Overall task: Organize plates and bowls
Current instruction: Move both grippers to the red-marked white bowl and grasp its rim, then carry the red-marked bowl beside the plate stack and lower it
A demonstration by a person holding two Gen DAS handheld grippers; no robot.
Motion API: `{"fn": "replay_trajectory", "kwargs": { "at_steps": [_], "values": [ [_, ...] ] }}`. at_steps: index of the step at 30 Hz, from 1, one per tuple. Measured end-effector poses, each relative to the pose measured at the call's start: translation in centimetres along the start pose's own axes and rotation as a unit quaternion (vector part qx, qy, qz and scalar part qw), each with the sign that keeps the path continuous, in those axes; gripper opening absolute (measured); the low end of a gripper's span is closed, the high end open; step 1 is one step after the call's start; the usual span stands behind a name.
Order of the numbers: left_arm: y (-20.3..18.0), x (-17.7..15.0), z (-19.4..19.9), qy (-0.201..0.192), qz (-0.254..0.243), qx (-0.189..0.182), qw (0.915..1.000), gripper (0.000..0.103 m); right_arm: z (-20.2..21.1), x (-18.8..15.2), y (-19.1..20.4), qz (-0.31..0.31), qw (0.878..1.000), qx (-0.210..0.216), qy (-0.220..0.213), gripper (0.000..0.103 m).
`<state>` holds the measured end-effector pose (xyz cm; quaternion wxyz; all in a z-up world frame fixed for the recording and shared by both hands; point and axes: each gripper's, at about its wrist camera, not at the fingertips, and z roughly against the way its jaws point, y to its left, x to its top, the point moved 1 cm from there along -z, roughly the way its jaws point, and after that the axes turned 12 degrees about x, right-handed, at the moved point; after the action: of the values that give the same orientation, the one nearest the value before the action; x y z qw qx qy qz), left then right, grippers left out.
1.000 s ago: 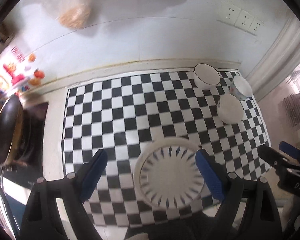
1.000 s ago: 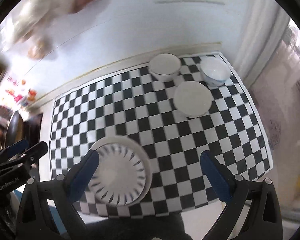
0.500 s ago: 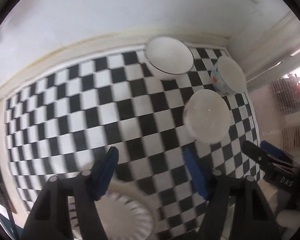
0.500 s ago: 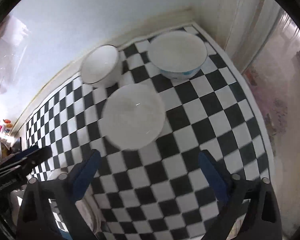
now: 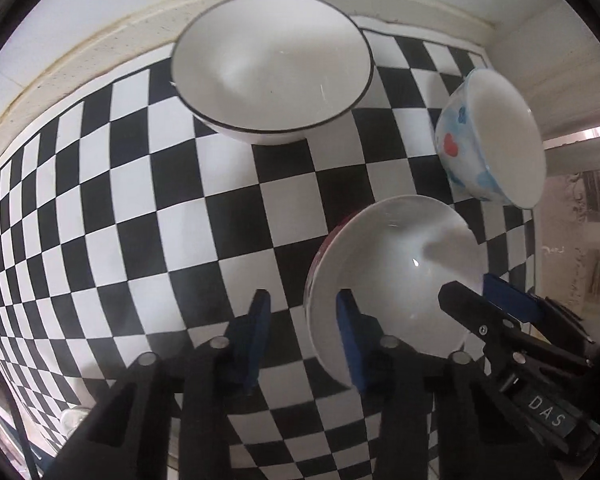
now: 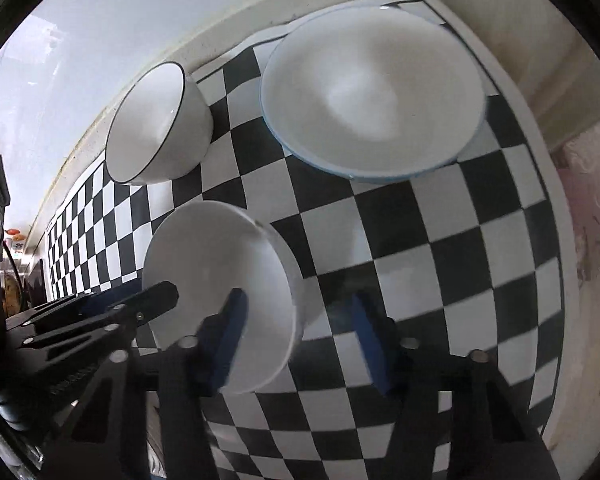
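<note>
White, plain and nearest to you, the plain bowl (image 5: 396, 280) sits on the checkered mat (image 5: 160, 200), and both your claws straddle its rim from opposite sides. Your left gripper (image 5: 302, 332) has just been closing to a narrow gap, one blue pad outside the wall and one inside at about 9 o'clock of the bowl; you cannot tell whether the pads press yet. Your right gripper (image 6: 300, 338) has just been closing too, standing half wide across the rim at 3 o'clock, its outer pad clear of the wall. At 11 o'clock from that bowl stands the black-rimmed bowl (image 5: 272, 68); at 1 o'clock, the blue-patterned bowl (image 5: 488, 144), close to the mat's far corner
</note>
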<state>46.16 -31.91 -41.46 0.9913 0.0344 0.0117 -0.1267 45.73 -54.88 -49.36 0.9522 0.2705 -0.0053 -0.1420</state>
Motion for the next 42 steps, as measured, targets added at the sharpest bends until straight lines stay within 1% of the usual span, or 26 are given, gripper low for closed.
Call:
{"fn": "replay_trajectory", "kwargs": {
  "at_steps": [1,2,3,4,5,6,7,9,13,16,20,24,30,31,33,34,38,42],
  "values": [
    [-0.1,0.1,-0.4,0.005,0.002,-0.003,1.0,0.026,-0.3,0.1,0.1,0.003,1.0,-0.002,0.003,0.041],
    [-0.1,0.1,-0.6,0.008,0.004,-0.006,0.9999,0.023,-0.6,0.2,0.1,0.006,1.0,-0.007,0.009,0.035],
    [-0.1,0.1,-1.0,0.014,0.008,-0.008,0.9998,0.021,-0.9,0.2,0.2,0.008,1.0,-0.009,0.013,0.027],
    [0.0,0.1,-1.2,0.018,0.01,-0.014,0.9997,0.017,-1.3,0.3,0.1,0.009,1.0,-0.007,0.017,0.021],
    [0.0,0.1,-1.5,0.021,0.012,-0.018,0.9995,0.013,-1.6,0.6,0.1,0.01,1.0,-0.005,0.021,0.018],
    [0.2,0.0,-1.7,0.024,0.013,-0.019,0.9995,0.013,-1.9,0.7,0.1,0.011,1.0,-0.005,0.025,0.012],
    [0.1,-0.1,-1.9,0.024,0.013,-0.02,0.9994,0.012,-1.9,0.5,0.2,0.011,1.0,-0.004,0.026,0.009],
    [0.0,-0.4,-2.0,0.024,0.012,-0.022,0.9994,0.01,-2.0,0.4,0.4,0.02,0.999,-0.008,0.024,0.009],
    [0.5,-1.3,-2.0,0.023,0.022,-0.024,0.9992,0.01,-1.7,-0.7,1.0,0.035,0.999,-0.01,0.023,0.009],
    [0.6,-1.6,-1.5,0.019,0.018,-0.017,0.9995,0.01,-1.3,-1.4,1.7,0.049,0.999,-0.011,0.02,0.009],
    [0.4,-3.7,-0.2,0.01,0.012,-0.013,0.9998,0.01,0.0,-2.6,2.4,0.064,0.998,-0.008,0.02,0.009],
    [0.4,-6.8,1.2,0.009,0.007,-0.018,0.9998,0.01,0.8,-5.4,3.5,0.081,0.996,-0.003,0.027,0.009],
    [0.7,-12.7,2.3,0.013,-0.003,-0.021,0.9997,0.01,1.7,-10.4,3.8,0.088,0.995,0.012,0.044,0.009],
    [0.9,-12.9,2.5,0.017,-0.003,-0.023,0.9996,0.01,1.7,-11.2,3.8,0.087,0.995,0.014,0.048,0.009],
    [0.9,-14.2,2.4,0.022,-0.006,-0.023,0.9995,0.01,1.5,-12.5,3.8,0.088,0.994,0.016,0.056,0.009],
    [0.9,-14.2,2.4,0.024,-0.006,-0.024,0.9994,0.01,1.5,-13.1,3.6,0.089,0.994,0.015,0.058,0.009],
    [0.9,-15.7,1.3,0.037,-0.003,-0.021,0.9991,0.01,0.7,-15.3,2.7,0.086,0.994,0.011,0.071,0.009],
    [0.8,-16.5,0.0,0.05,0.0,-0.021,0.9985,0.01,-0.2,-16.1,2.3,0.088,0.993,0.004,0.075,0.009]
  ]
}}
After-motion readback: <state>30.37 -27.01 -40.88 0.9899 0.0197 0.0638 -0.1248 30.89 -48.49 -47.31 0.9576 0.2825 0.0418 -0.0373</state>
